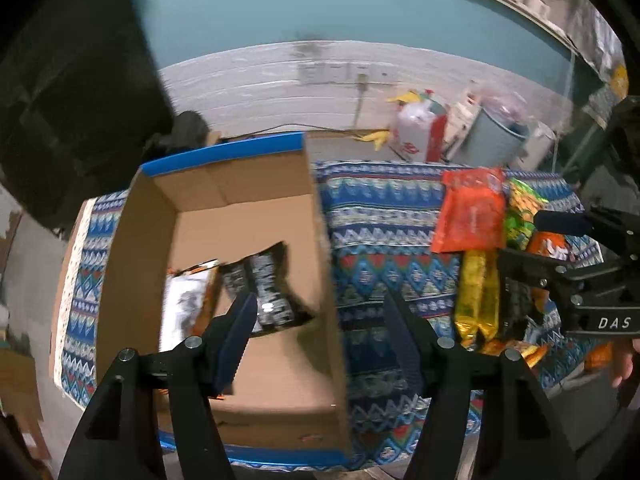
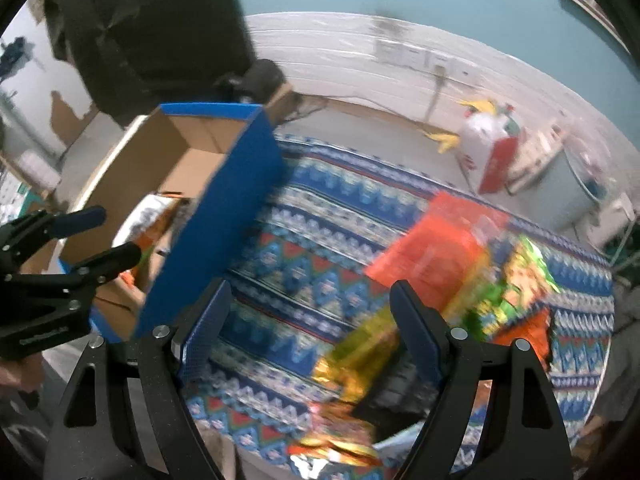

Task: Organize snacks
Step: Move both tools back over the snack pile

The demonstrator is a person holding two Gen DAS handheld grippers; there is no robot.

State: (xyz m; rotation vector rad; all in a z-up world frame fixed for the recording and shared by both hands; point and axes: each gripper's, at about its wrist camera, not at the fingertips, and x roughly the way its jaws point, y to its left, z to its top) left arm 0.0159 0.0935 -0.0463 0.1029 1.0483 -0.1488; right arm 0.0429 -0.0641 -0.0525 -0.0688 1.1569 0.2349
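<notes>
An open cardboard box (image 1: 256,364) with blue outer walls sits on the patterned cloth (image 1: 380,216). Inside lie black snack packets (image 1: 266,284) and a white-and-orange packet (image 1: 184,300). My left gripper (image 1: 322,320) hangs open and empty over the box's right wall. To the right is a snack pile: an orange packet (image 1: 472,212), a yellow packet (image 1: 478,296) and a green packet (image 1: 520,216). My right gripper (image 1: 536,240) is open above that pile. In the right wrist view my right gripper (image 2: 312,312) holds nothing, with the orange packet (image 2: 432,248), yellow packet (image 2: 360,352) and box (image 2: 224,220) around it.
A white-and-red bag (image 1: 420,128) and a grey bin (image 1: 500,136) stand on the floor beyond the cloth. A large dark object (image 1: 80,80) looms at the back left. A hand (image 1: 624,360) shows at the right edge. My left gripper (image 2: 108,236) appears beside the box.
</notes>
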